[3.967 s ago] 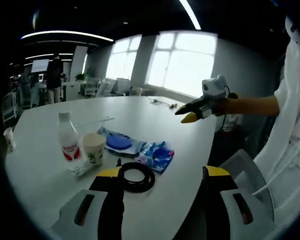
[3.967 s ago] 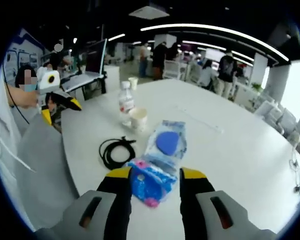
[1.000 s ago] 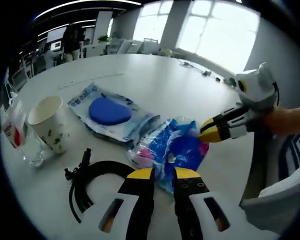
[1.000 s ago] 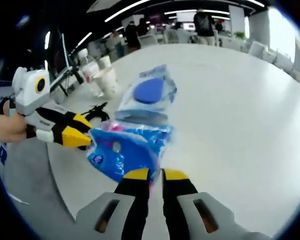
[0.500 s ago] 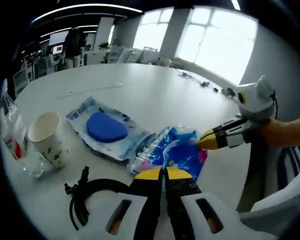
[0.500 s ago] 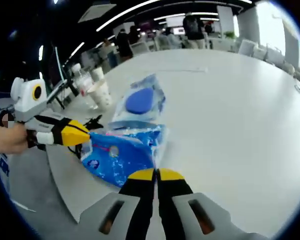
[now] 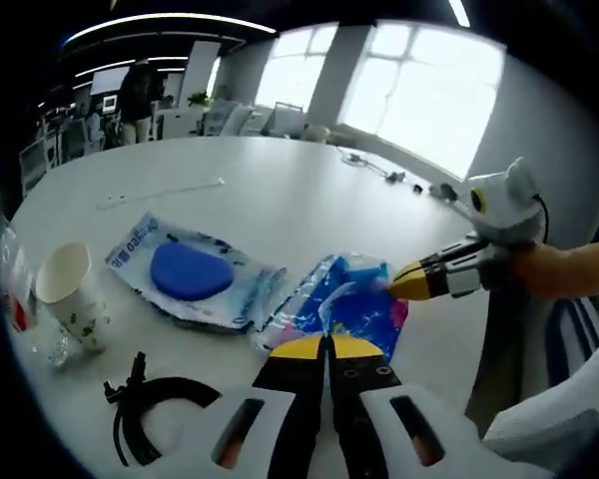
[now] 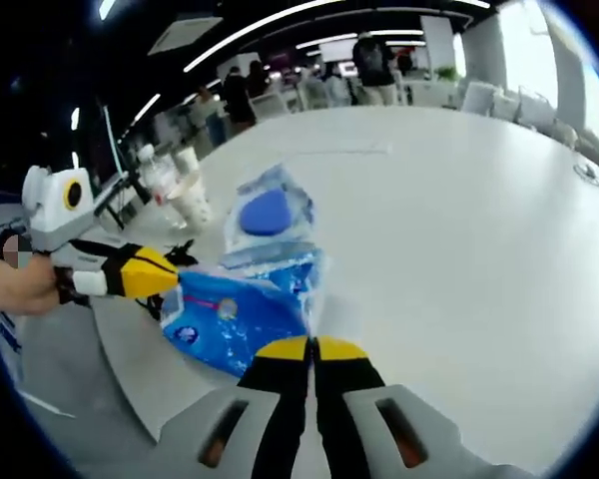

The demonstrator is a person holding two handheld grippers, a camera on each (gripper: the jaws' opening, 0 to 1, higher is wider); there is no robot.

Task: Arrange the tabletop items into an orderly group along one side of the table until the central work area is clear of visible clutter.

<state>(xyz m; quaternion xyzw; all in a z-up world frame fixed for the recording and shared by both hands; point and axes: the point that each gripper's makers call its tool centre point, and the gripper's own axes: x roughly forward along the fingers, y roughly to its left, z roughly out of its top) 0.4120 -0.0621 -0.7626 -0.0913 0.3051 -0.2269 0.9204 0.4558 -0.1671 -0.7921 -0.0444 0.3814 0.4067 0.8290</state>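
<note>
Tearing threatens: left tool (image 7: 327, 344) and right tool (image 8: 312, 346), both clenched on the blue snack packet (image 7: 351, 303), pull opposite corners.

White table (image 7: 280, 190) carries a paper cup (image 7: 68, 294), black cable (image 7: 145, 414) and blue-disc packet (image 7: 185, 274).

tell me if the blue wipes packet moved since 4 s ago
Yes. The blue packet lay flat beside the pouch with the blue disc; now its edges are raised off the table, pinched by the left gripper and right gripper.
</note>
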